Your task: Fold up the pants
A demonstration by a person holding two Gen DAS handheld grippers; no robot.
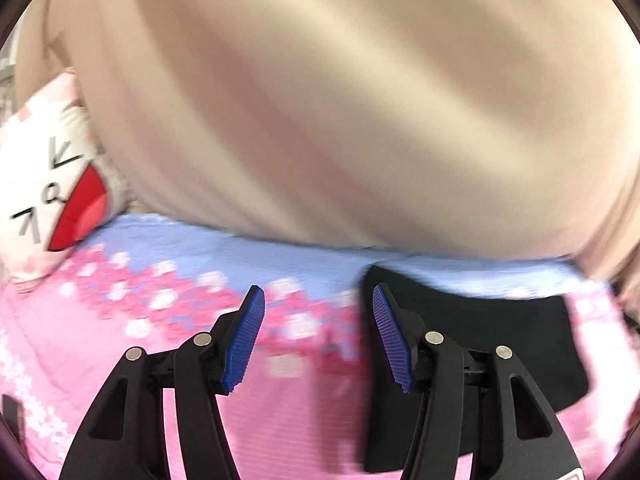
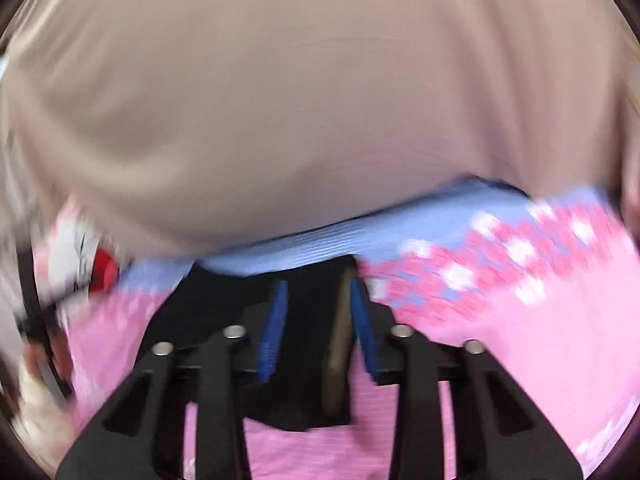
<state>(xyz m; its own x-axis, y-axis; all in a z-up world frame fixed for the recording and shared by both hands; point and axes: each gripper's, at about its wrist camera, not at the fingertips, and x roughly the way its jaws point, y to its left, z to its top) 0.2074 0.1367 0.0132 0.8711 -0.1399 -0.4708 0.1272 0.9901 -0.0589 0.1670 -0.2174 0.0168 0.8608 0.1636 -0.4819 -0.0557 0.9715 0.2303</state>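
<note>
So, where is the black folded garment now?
In the left wrist view the black folded garment lies flat on the pink bedcover, right of centre, near the beige fabric; in the right wrist view it is centred.

Likely bedroom, floral bedspread (image 1: 100,360), printed pillow (image 1: 48,200)

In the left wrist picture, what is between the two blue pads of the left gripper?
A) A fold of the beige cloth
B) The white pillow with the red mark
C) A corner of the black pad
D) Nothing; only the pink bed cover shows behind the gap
D: the left gripper stands open with an empty gap, through which only the pink bed cover shows; the beige cloth lies farther ahead.
</note>
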